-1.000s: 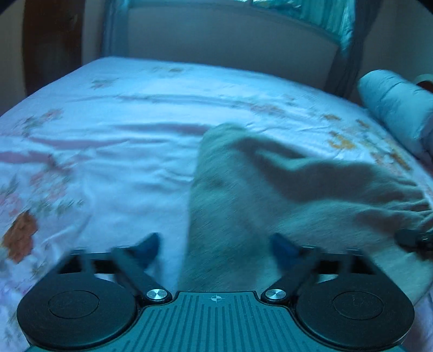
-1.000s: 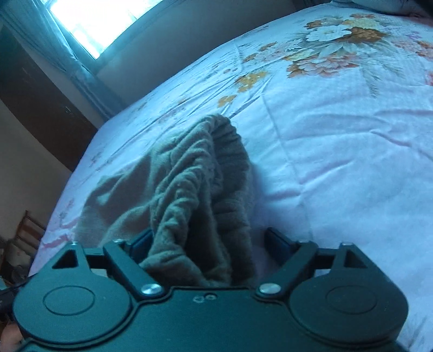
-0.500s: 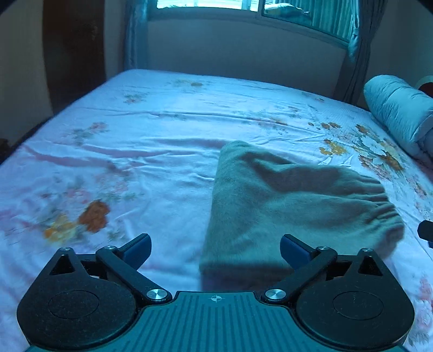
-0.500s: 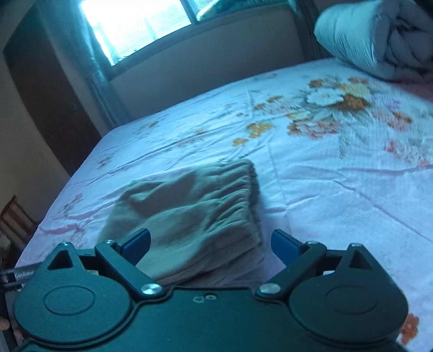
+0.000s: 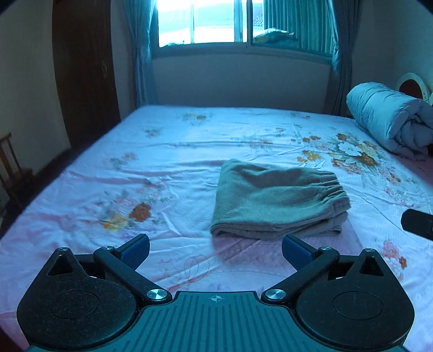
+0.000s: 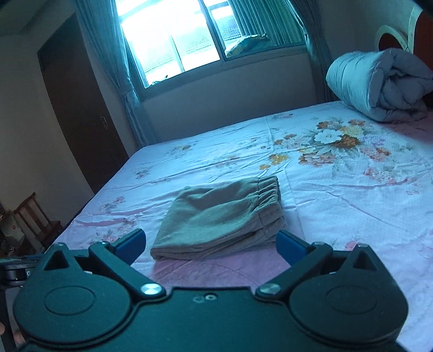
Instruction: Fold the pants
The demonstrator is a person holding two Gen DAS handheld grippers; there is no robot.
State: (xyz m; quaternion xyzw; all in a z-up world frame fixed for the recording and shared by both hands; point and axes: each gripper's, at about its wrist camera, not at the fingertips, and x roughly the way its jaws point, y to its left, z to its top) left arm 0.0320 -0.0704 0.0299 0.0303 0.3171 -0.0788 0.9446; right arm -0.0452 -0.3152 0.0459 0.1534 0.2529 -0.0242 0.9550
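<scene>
On the bed (image 5: 189, 151), folded pants (image 5: 276, 205).

Bed (image 5: 189, 151) in front of me with pink floral sheet, bright window (image 5: 205, 21) beyond its far edge, blue curtains (image 5: 140, 54) flanking it, dark wardrobe (image 5: 84, 70) left of bed, rolled grey duvet (image 5: 387, 113) on bed's right, wooden chair (image 6: 35, 219) far left
</scene>
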